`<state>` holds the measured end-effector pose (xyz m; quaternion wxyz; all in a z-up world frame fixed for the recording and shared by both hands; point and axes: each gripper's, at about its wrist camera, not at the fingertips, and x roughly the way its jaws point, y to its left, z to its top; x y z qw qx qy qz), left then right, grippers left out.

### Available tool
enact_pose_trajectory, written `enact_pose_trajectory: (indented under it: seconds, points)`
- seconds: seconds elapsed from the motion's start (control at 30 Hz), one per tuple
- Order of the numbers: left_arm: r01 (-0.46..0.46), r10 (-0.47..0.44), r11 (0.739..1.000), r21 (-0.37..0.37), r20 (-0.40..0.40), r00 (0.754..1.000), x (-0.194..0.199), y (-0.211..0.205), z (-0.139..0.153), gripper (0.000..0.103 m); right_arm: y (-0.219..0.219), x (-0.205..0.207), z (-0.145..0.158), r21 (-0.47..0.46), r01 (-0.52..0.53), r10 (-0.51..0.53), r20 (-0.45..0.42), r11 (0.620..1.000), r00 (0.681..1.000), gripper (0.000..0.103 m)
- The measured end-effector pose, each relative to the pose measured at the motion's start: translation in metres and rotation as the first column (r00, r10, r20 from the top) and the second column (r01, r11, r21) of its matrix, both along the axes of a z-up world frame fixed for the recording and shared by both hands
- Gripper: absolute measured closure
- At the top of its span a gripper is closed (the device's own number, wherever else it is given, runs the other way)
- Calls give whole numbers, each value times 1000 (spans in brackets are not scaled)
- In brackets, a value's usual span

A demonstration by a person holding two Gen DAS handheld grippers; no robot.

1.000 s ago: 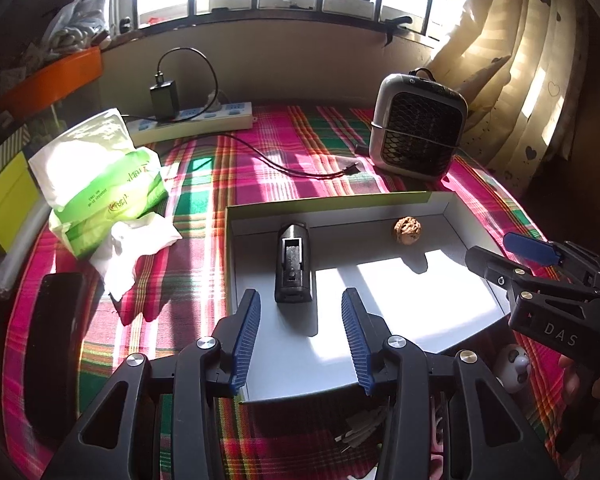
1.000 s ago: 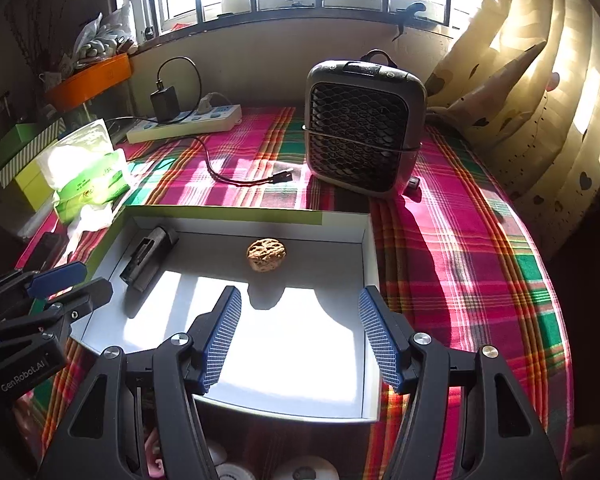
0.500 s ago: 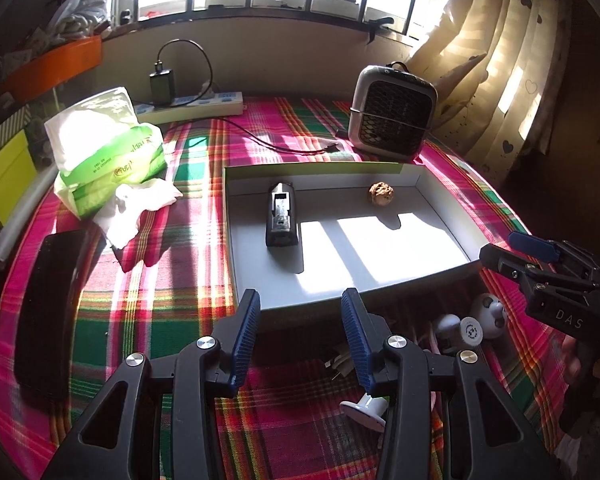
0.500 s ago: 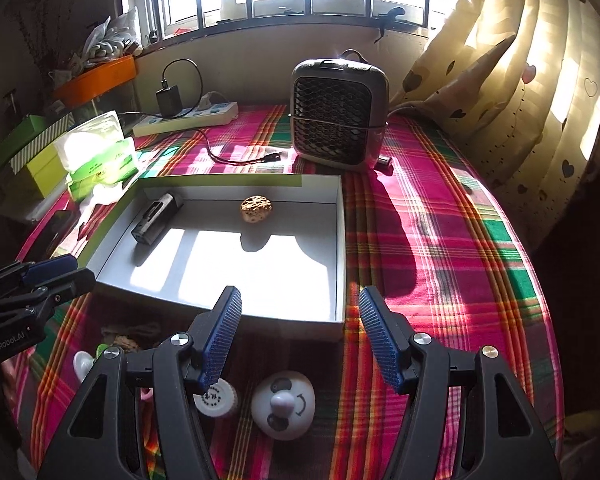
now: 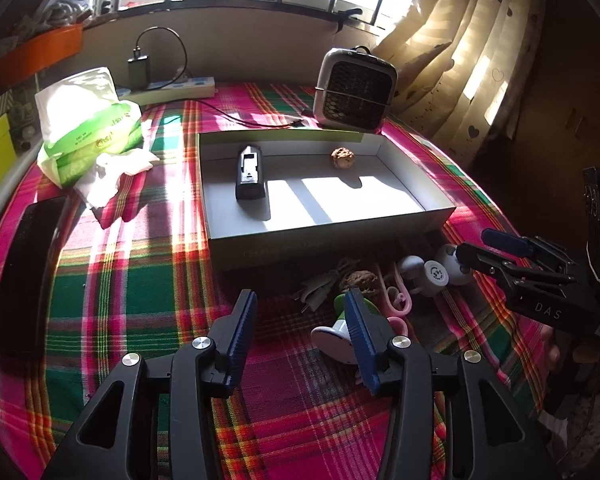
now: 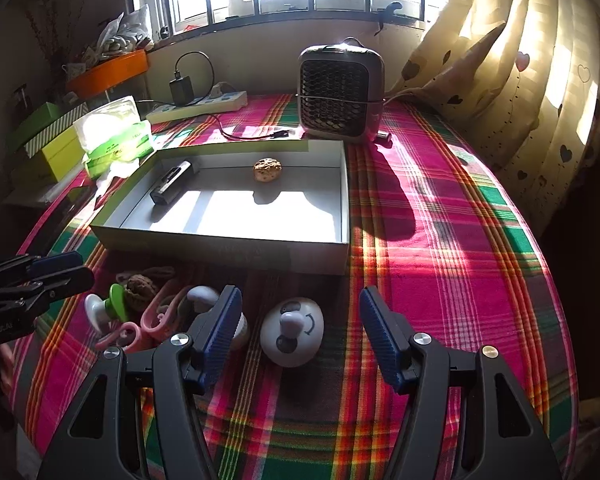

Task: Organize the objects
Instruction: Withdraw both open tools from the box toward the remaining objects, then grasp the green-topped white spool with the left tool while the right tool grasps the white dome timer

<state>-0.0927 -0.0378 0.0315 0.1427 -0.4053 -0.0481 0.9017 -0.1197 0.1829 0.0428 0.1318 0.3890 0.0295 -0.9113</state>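
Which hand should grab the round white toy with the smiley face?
Probably the right. The right gripper is open, and the round white smiley-face toy lies on the cloth straight ahead between its fingers. The left gripper sits further off, over the green-and-white toy.

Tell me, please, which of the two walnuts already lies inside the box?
The lit walnut in the box, near the back wall beside the black device. The other walnut lies outside on the tablecloth, among the small items before the box.

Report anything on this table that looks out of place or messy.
A crumpled white tissue lies loose on the tablecloth beside the green tissue pack. Small items, including a walnut, sit heaped outside the box.
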Motion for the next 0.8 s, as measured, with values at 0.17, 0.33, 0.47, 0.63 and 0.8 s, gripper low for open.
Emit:
enact_pose_trajectory:
  seconds: [0.17, 0.33, 0.47, 0.63, 0.8]
  points:
    - [42, -42, 999, 11, 14, 999, 4, 7, -4, 59, 2, 6, -6, -14, 6, -6, 13, 1000, 1000, 41]
    - [66, -66, 998, 5, 24, 998, 6, 15, -9, 59, 3, 8, -11, -17, 5, -5, 27, 1000, 1000, 41]
    - [79, -79, 997, -4, 33, 996, 4, 21, -12, 59, 3, 9, -14, -17, 5, -4, 36, 1000, 999, 41]
    - [72, -72, 997, -14, 46, 996, -1, 23, -15, 59, 3, 7, -18, -14, 5, -5, 47, 1000, 999, 41]
    - [62, -62, 998, -1, 50, 997, -4, 21, -16, 59, 1, 4, -20, -3, 7, -7, 55, 1000, 998, 41]
